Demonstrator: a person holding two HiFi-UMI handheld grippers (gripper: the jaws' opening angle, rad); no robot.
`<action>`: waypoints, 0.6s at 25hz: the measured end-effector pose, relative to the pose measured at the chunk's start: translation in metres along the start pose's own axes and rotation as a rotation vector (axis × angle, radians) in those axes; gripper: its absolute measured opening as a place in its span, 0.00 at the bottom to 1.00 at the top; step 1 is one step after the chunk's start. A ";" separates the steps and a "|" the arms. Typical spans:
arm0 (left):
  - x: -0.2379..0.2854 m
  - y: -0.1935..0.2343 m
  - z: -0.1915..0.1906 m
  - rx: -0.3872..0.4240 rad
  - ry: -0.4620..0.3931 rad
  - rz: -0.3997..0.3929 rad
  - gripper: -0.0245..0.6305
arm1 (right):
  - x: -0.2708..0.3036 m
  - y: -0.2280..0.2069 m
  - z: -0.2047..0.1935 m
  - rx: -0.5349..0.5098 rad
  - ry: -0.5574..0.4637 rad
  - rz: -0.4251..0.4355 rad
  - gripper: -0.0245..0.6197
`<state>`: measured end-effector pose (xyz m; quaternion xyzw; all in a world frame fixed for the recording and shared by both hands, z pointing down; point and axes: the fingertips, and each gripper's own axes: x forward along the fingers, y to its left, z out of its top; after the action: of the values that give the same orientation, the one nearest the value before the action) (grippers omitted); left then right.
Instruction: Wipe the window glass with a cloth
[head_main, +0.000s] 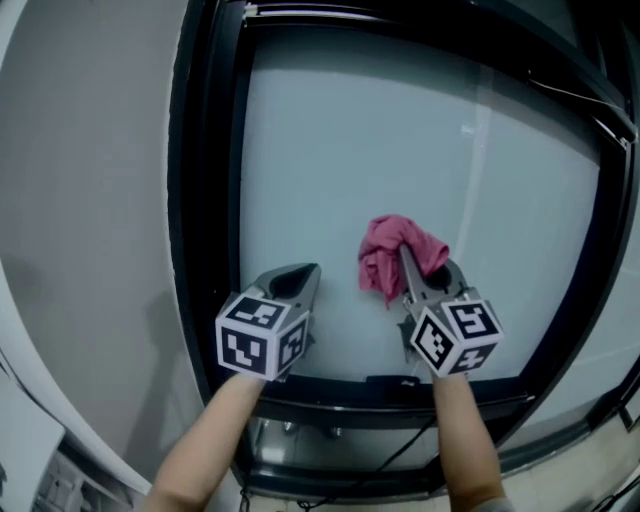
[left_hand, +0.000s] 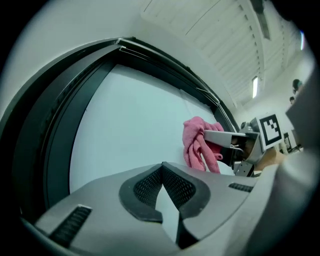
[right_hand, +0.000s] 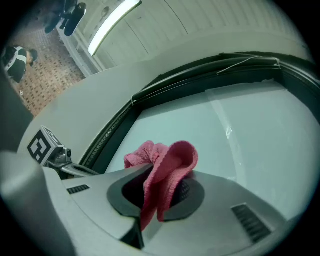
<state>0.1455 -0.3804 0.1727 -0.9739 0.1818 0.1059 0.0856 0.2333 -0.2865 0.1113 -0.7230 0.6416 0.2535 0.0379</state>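
Right tool (right_hand: 159, 197) tips buried in cloth (head_main: 385, 250) — clenched on it, low against the glass (head_main: 400, 130), contact unclear. Left tool (left_hand: 163, 175) pinched closed, empty — beside it.

No legible text, numbers, brand marks or signs in any view. The only printed surfaces are the black-and-white square patterns on the left marker cube (head_main: 262, 335) and the right marker cube (head_main: 457, 337). These are coded blocks, not readable characters.

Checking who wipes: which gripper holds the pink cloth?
The right gripper: its tongs clamp the crumpled pink fabric cloth; the left gripper is shut, empty.
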 end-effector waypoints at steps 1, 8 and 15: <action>-0.001 -0.002 -0.007 -0.006 0.008 -0.003 0.04 | -0.005 0.002 -0.008 0.007 0.009 0.006 0.10; -0.007 -0.020 -0.053 -0.059 0.067 -0.035 0.04 | -0.038 0.020 -0.066 0.112 0.098 0.054 0.10; -0.014 -0.044 -0.095 -0.068 0.130 -0.078 0.04 | -0.069 0.038 -0.121 0.211 0.183 0.068 0.10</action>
<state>0.1655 -0.3550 0.2734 -0.9873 0.1454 0.0453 0.0444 0.2320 -0.2762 0.2558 -0.7130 0.6895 0.1186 0.0466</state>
